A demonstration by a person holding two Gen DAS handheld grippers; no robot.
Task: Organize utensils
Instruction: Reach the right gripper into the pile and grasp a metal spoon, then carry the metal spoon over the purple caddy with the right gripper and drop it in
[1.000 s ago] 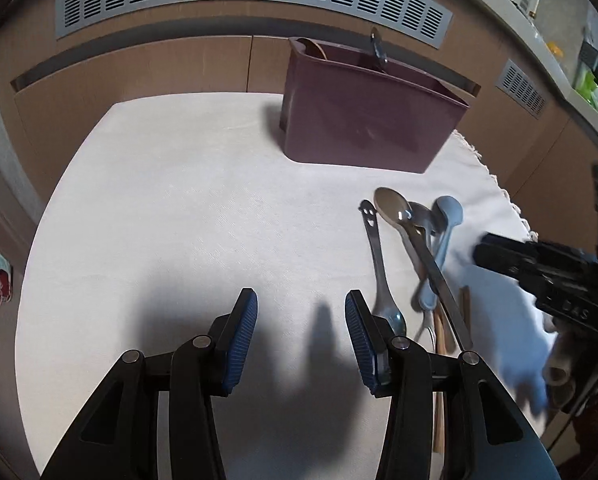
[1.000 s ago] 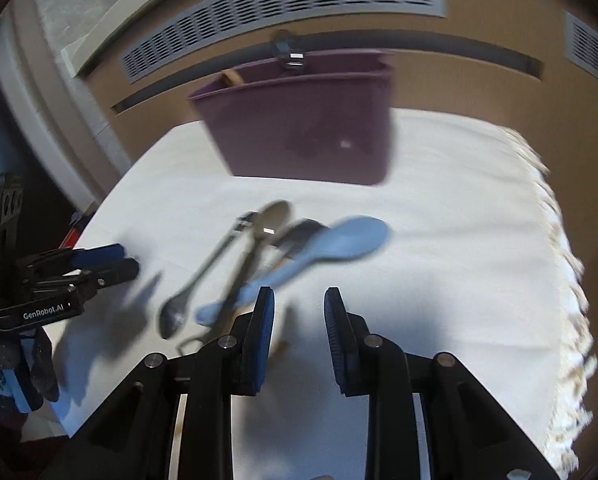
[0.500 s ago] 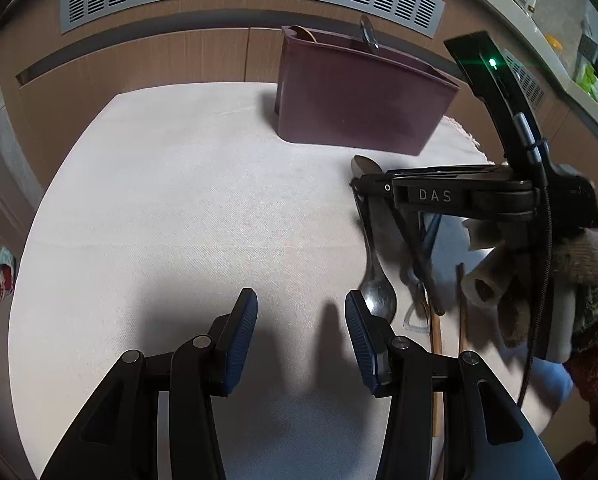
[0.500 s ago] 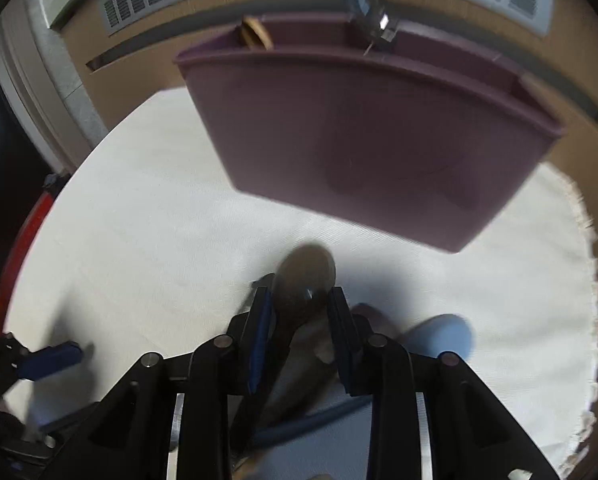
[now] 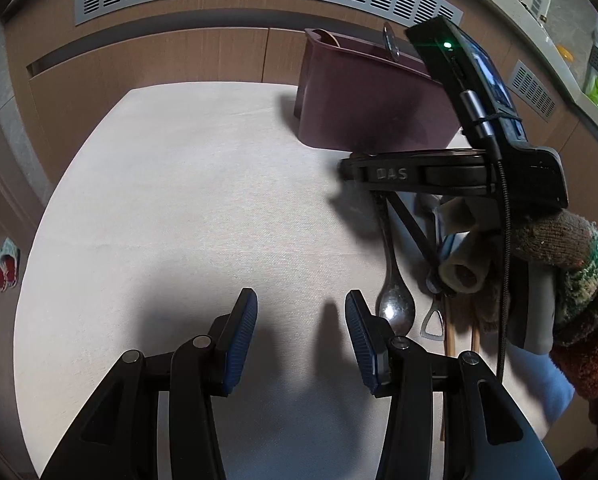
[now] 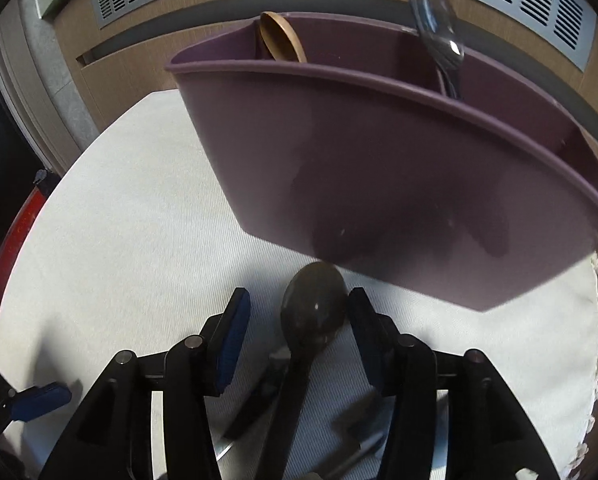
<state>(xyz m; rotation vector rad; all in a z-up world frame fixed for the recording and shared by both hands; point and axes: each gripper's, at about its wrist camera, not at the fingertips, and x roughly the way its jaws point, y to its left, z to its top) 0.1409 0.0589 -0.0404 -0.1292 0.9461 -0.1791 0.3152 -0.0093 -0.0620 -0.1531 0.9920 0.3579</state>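
A maroon utensil caddy (image 6: pixel 399 184) stands at the back of the cloth-covered table; it also shows in the left wrist view (image 5: pixel 363 104). It holds a wooden spoon (image 6: pixel 281 42) and a metal spoon (image 6: pixel 439 28). My right gripper (image 6: pixel 297 312) is open, its jaws either side of a metal spoon's bowl (image 6: pixel 313 308) lying just before the caddy. In the left wrist view the right gripper (image 5: pixel 351 170) hovers over the loose utensils, among them a metal spoon (image 5: pixel 395 304). My left gripper (image 5: pixel 301 312) is open and empty above bare cloth.
More utensils lie under the right gripper: a dark handle (image 5: pixel 413 228), wooden sticks (image 5: pixel 449 336) and a metal loop handle (image 5: pixel 433 322). The white cloth (image 5: pixel 187 208) has a fringed right edge (image 6: pixel 597 360). Wooden cabinets with vents stand behind the table.
My right gripper moved forward and left over the utensil pile toward the caddy, and its jaws opened wider around the spoon bowl. My left gripper stayed open and hardly moved.
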